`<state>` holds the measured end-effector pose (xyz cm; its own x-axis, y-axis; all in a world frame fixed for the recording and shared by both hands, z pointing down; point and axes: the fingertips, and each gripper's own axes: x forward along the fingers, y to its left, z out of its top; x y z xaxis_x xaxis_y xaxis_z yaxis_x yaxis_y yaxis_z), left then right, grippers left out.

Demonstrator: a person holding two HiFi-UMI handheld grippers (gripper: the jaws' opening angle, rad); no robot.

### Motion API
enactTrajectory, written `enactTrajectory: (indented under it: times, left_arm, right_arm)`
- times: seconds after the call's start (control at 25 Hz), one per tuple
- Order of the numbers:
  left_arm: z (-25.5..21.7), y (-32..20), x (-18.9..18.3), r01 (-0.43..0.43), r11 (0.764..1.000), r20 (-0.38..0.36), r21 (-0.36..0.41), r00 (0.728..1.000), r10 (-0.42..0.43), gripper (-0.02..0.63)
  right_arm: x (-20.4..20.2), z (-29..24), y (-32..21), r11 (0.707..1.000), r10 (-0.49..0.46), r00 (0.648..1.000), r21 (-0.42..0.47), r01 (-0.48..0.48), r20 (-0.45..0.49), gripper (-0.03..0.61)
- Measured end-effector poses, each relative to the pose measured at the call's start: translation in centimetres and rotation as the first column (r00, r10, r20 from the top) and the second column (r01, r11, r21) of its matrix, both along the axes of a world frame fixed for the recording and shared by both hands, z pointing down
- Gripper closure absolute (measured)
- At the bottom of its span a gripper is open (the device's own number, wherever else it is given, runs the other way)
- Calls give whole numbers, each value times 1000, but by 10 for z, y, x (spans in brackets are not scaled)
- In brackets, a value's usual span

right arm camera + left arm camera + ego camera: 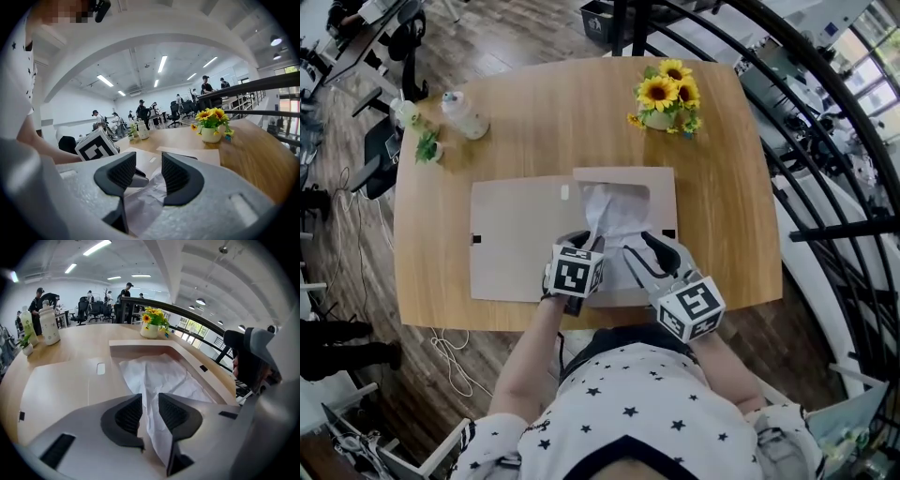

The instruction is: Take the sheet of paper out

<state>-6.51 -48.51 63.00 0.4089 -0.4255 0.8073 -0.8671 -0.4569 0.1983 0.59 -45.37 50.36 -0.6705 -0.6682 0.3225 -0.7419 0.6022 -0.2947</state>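
A flat brown cardboard sleeve (516, 239) lies on the wooden table (722, 216) with its right flap folded open. A crumpled white sheet of paper (614, 211) shows in that opening. My left gripper (591, 246) is at the sheet's near edge. In the left gripper view the left gripper (150, 411) is shut on a raised fold of the sheet (159, 376). My right gripper (639, 249) sits just to the right, over the sleeve's near right corner. In the right gripper view the right gripper (149, 176) is open, with the sheet (140, 201) lying below it.
A white pot of sunflowers (667, 98) stands at the far right of the table. A white bottle (465, 114) and a small green plant (427, 145) stand at the far left. The table's near edge is just behind both grippers. Railings run along the right.
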Motion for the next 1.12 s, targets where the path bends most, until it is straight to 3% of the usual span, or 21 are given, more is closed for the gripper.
enactTrajectory:
  times: [0.24, 0.64, 1.12]
  left_arm:
    - [17, -8, 7, -34, 999, 28, -25, 999, 34, 509]
    - [29, -8, 5, -20, 996, 42, -81, 999, 23, 517]
    - [20, -16, -16, 37, 999, 67, -28, 997, -35, 591]
  right_arm:
    - [3, 6, -2, 1000, 1, 1000, -16, -1, 2, 423]
    - [5, 9, -2, 1000, 5, 1000, -26, -6, -2, 423]
    - [5, 3, 6, 1000, 10, 1000, -18, -10, -8, 423]
